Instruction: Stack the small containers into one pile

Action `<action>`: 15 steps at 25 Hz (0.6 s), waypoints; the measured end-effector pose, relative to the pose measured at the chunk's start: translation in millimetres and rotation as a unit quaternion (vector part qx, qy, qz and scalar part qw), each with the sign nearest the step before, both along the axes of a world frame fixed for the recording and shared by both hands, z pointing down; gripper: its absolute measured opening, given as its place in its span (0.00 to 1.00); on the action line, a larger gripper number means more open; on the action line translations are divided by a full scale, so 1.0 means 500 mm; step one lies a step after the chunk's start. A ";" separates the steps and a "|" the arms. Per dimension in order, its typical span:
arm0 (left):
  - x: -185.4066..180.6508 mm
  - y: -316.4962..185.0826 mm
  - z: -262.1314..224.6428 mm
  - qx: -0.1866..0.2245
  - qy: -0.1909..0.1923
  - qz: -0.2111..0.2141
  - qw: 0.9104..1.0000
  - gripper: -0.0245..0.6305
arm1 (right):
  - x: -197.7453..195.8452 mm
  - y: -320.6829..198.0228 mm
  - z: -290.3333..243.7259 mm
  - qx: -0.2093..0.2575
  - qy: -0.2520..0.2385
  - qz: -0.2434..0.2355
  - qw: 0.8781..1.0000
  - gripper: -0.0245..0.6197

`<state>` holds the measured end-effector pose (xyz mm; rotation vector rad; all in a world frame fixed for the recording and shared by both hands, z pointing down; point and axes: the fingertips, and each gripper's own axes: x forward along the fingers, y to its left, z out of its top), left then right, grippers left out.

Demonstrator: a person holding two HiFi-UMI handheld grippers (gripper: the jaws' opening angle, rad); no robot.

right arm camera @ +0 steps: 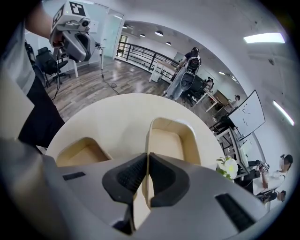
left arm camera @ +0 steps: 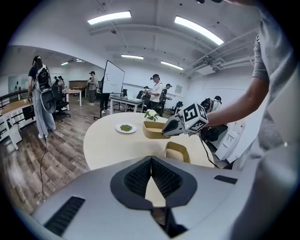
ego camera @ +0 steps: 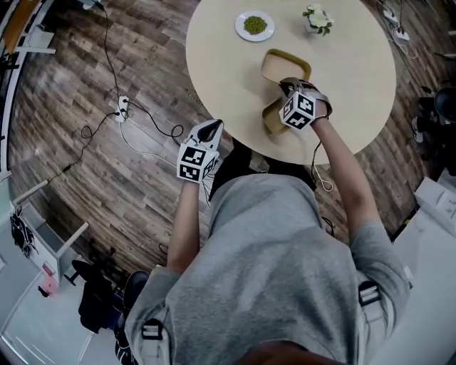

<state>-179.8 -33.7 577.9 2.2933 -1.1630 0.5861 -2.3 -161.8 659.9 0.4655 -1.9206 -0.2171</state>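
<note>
My right gripper [right arm camera: 146, 180] grips the lifted container's [right arm camera: 171, 140] wall; it must nest into the second container [right arm camera: 82, 152], lower left. My left gripper [left arm camera: 151, 176]: closed, empty.

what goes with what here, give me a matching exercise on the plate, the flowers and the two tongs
Things:
1 white plate
2 flowers
3 left tongs
4 right tongs

States:
a shut on the wall of a tan container
b standing in a small pot
c shut, nothing between them
d carries green bits

Pairs: 1-d, 2-b, 3-c, 4-a
</note>
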 end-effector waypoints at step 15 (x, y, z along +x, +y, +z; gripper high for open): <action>0.136 0.132 -0.009 0.001 0.003 -0.110 0.994 0.07 | 0.068 0.084 -0.022 0.031 -0.004 -0.145 0.989 0.07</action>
